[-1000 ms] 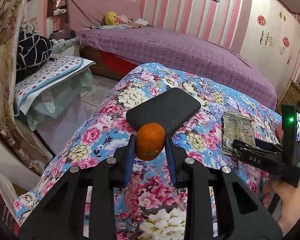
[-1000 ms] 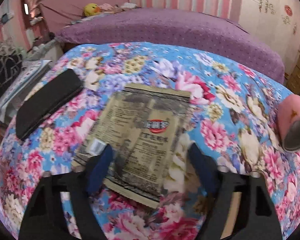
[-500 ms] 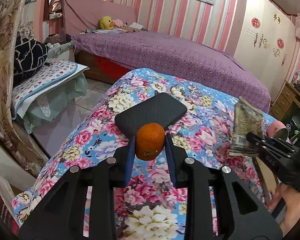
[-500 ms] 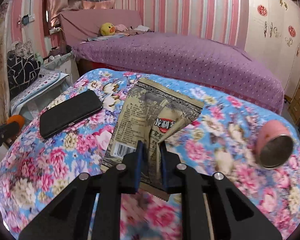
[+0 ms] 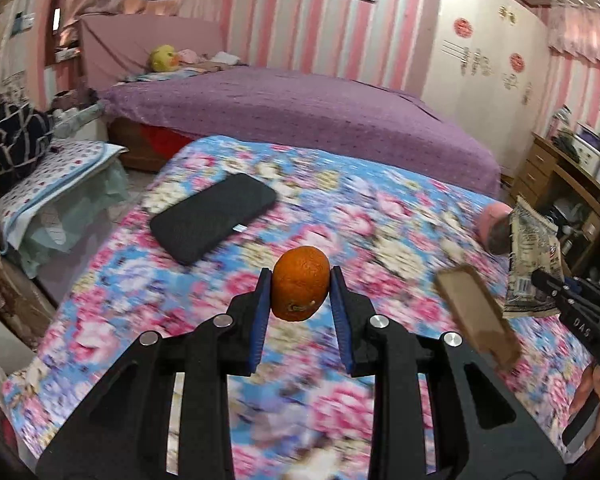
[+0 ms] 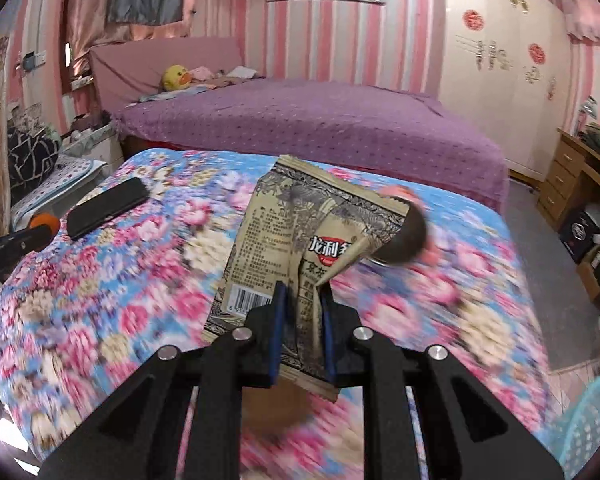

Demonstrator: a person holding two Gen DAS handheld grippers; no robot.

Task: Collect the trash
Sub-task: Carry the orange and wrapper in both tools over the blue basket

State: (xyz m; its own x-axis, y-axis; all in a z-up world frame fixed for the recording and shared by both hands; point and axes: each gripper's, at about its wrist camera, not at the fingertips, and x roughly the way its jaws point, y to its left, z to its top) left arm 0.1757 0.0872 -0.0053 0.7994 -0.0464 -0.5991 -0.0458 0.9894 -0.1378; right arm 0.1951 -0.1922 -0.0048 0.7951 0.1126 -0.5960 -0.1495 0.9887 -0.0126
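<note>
Floral cloth [image 5: 340, 216] smears with blur under both tools. Left gripper [image 5: 300, 292] clamps an orange peel [image 5: 300, 288]; right gripper [image 6: 302, 316] pinches a crumpled wrapper [image 6: 300, 240], hiding a pink cup [image 6: 408, 228] at two o'clock.

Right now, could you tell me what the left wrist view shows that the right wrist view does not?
Only the left wrist view shows a brown flat card on the floral cloth. Only the right wrist view shows the snack wrapper's printed face and barcode, plus a blue chair. Both show the orange, black case, pink cup and purple bed.
</note>
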